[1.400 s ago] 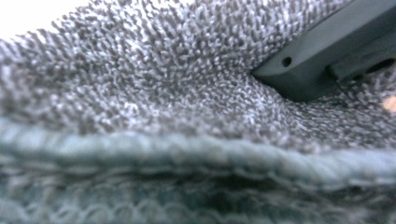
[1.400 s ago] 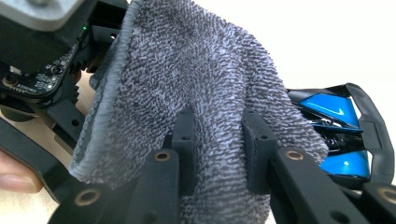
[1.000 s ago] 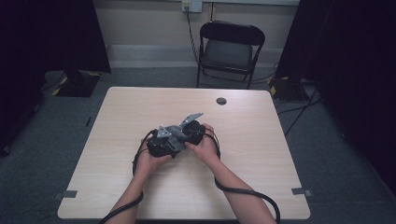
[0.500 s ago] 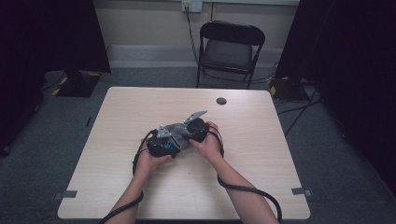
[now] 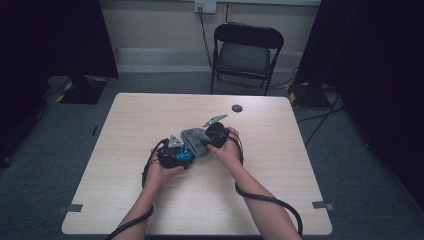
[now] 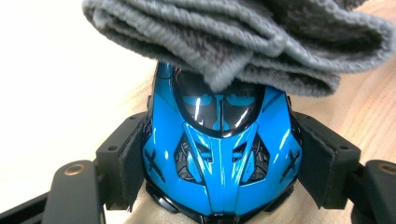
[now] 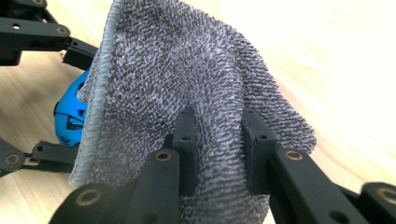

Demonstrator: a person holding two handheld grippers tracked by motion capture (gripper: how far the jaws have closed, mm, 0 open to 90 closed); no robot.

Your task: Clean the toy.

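Apparently mid-wipe: on the counter, the right hand-held gripper pinches a grey towel draped over the blue toy car, which the left hand-held gripper clamps. Next, rubbing calls for steady pressure.

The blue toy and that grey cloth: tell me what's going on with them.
A person at the table works a gripper in each hand. The left gripper is clamped on the sides of a glossy blue toy car. The right gripper pinches a folded grey towel and holds it against the car's far end, draped over it. It looks like the car is being wiped. A small dark disc lies farther back.
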